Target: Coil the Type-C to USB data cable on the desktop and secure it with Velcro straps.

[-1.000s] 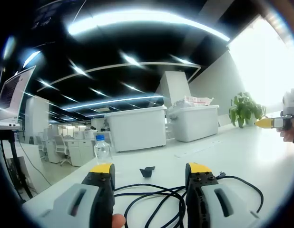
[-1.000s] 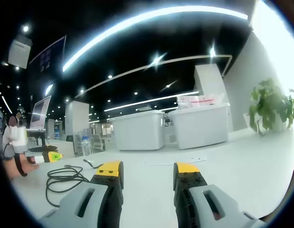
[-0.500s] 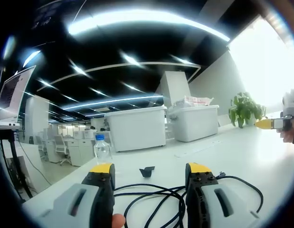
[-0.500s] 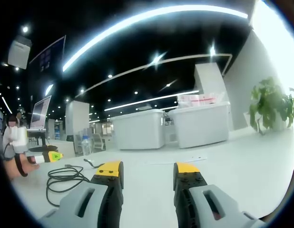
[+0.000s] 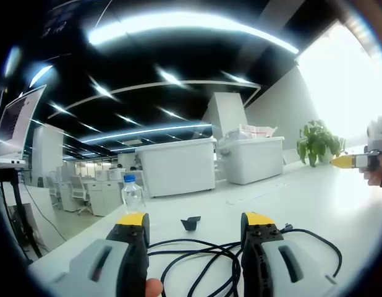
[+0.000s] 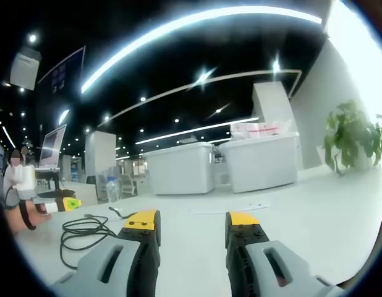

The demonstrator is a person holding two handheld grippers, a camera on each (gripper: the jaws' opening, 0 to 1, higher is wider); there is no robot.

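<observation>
Two grippers we hold low over the white tabletop [image 5: 314, 198], each with jaws apart and nothing between them. We see the black data cable [image 5: 203, 257] lying in loose loops right at the left gripper [image 5: 194, 226], some strands running between its jaws. From our right gripper [image 6: 190, 224] the cable [image 6: 83, 234] sits well off to the left, near the left gripper [image 6: 68, 203]. A small black strap [image 5: 191, 223] lies just beyond the cable, with a water bottle [image 5: 133, 192] behind.

black cable [image 5: 203, 260] — loose loops, on desktop [image 5: 314, 204]
</observation>
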